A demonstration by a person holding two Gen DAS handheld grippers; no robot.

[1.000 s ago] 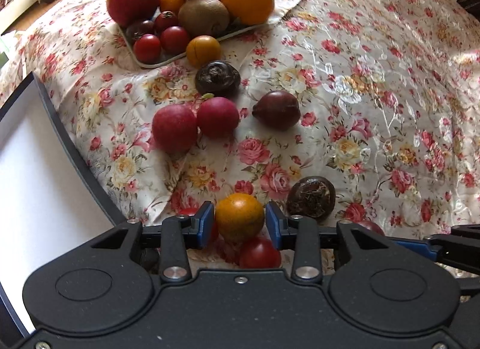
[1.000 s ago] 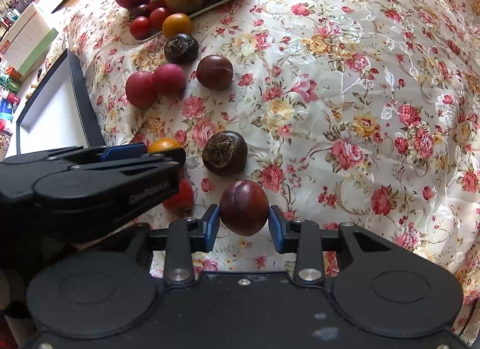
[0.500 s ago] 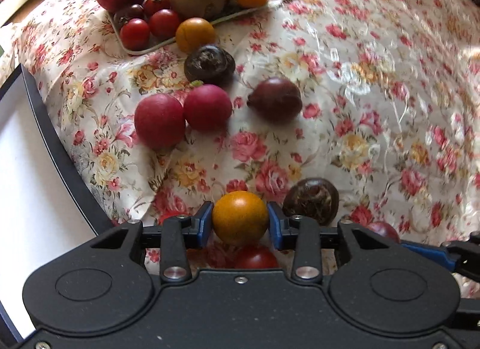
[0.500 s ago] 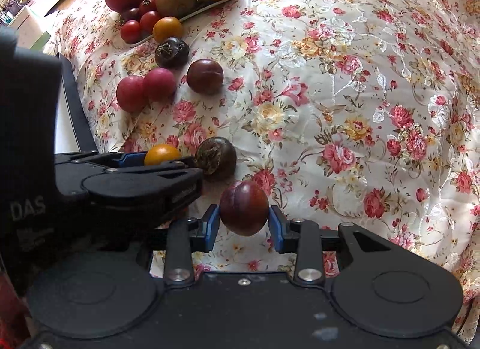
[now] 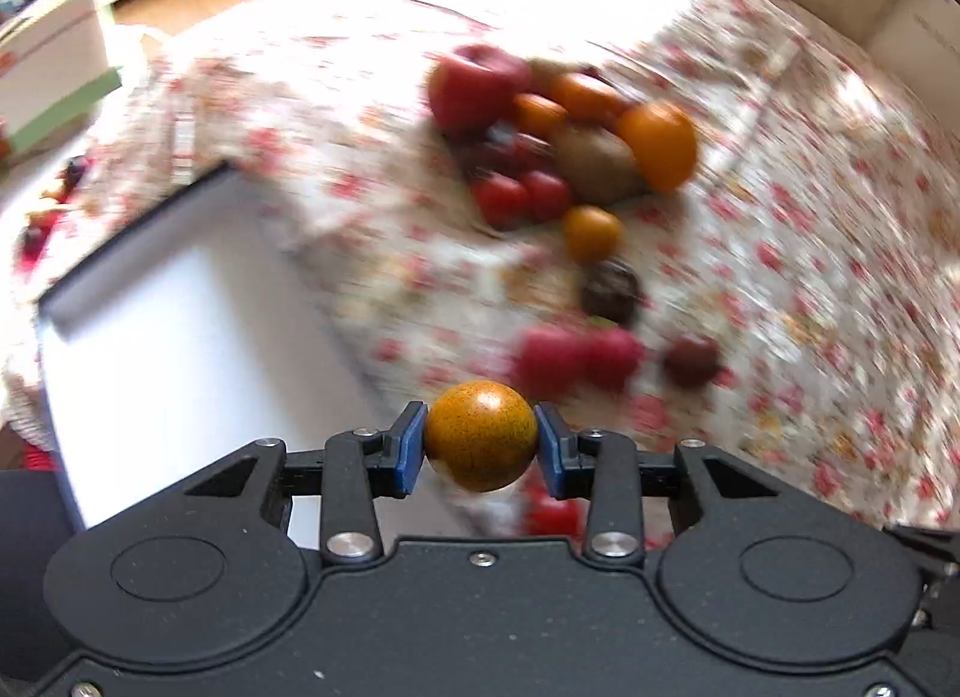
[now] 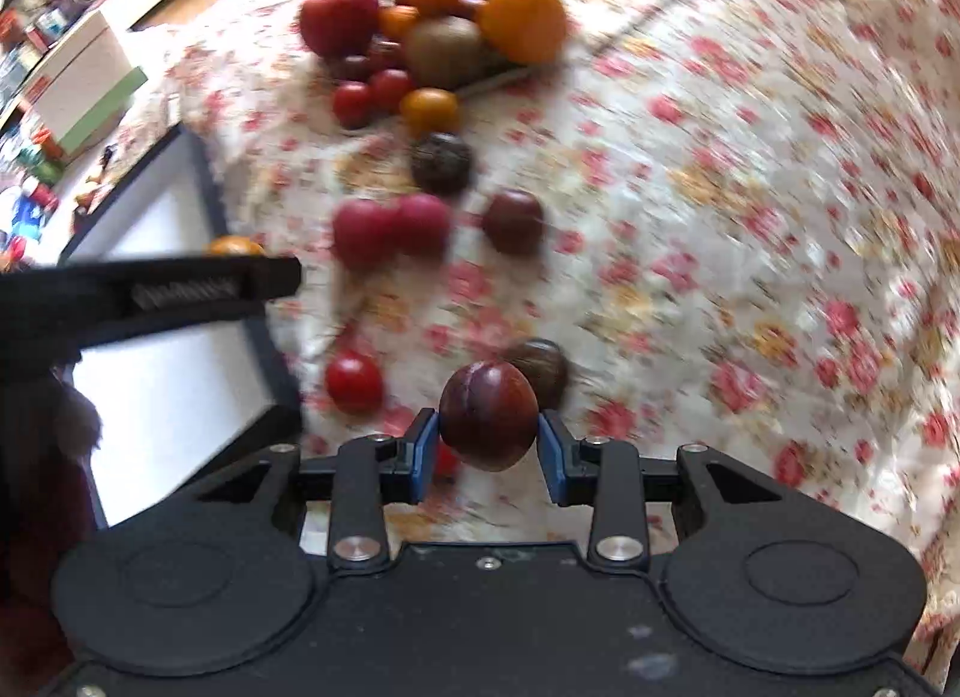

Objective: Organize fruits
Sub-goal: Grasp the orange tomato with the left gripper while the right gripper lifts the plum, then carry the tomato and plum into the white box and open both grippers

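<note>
My left gripper (image 5: 480, 438) is shut on a small orange fruit (image 5: 481, 434) and holds it above the near edge of the white box (image 5: 180, 349). It also shows in the right wrist view (image 6: 234, 246), at the left over the box (image 6: 162, 385). My right gripper (image 6: 487, 426) is shut on a dark red plum (image 6: 487, 422), lifted over the floral cloth. A tray of mixed fruit (image 6: 432, 31) lies far back. Loose fruit lie between: two red plums (image 6: 390, 229), a dark plum (image 6: 513, 220), a brown wrinkled fruit (image 6: 441, 163), another one (image 6: 543, 373), a red tomato (image 6: 354, 382).
The floral cloth (image 6: 720, 217) covers the whole surface, with open cloth on the right. The white box has a dark rim (image 6: 204, 181) at the cloth's left edge. Boxes and clutter (image 6: 78, 79) stand beyond at far left. The view is motion-blurred.
Both grippers have risen and swung left with their fruit. The left gripper with the orange fruit now hangs over the white box edge; the fruit on the cloth looks farther away.
</note>
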